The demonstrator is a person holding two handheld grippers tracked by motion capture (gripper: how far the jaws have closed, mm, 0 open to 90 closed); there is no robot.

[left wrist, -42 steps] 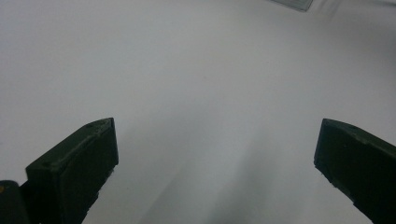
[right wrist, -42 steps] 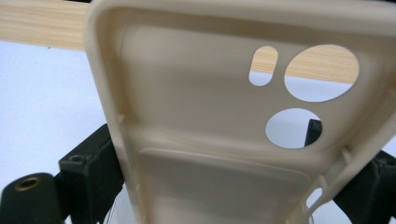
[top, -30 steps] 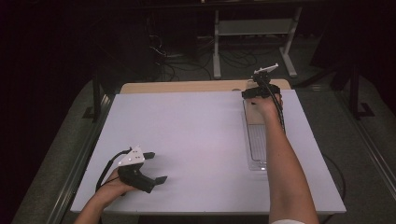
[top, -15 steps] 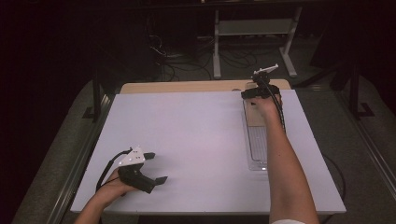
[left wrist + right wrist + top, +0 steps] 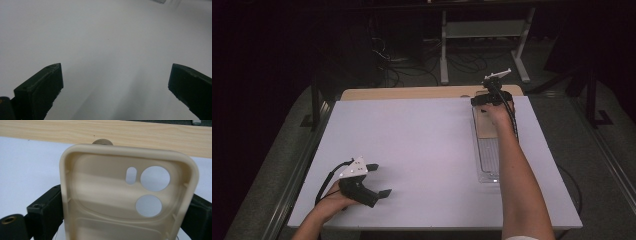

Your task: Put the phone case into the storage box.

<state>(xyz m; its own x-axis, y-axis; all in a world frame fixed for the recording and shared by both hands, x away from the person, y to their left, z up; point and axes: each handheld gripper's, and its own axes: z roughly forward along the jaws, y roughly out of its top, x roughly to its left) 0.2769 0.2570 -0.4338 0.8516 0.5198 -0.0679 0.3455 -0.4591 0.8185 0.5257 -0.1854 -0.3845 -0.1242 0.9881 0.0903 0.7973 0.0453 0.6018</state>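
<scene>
Nearest, at the table's front-left corner: left gripper (image 5: 379,180) held low over the white table top (image 5: 422,150), jaws spread wide apart, nothing btwn them. In the left gripper view, bare white surface ahead of both jaws, plus a sliver of something clear at the top edge (image 5: 158,1), too little of it to name. Cable looping back by the wrist, close to the front edge.

Mid table: broad open white area, free from the left edge across to the tray. Right forearm (image 5: 517,175) stretched diagonally over the right side, covering part of a clear rectangular tray (image 5: 486,167) set lengthwise near the right edge.

Farther: right gripper (image 5: 484,102) at the tray's far end, clamped on a beige phone case (image 5: 125,195), jaws pressing its two long sides. In the right gripper view, case seen from its hollow inner side, camera cut-outs up top, two round and one slot. From the high view the case (image 5: 484,125) appears to lie over the tray's far end; whether touching it, hard to tell.

Beyond: small round metal piece (image 5: 102,142) just past the case's top rim, mostly hidden, then a strip of bare wood (image 5: 412,93) along the table's far edge. Behind that, dark floor w/ cables and a metal stand (image 5: 484,30).
</scene>
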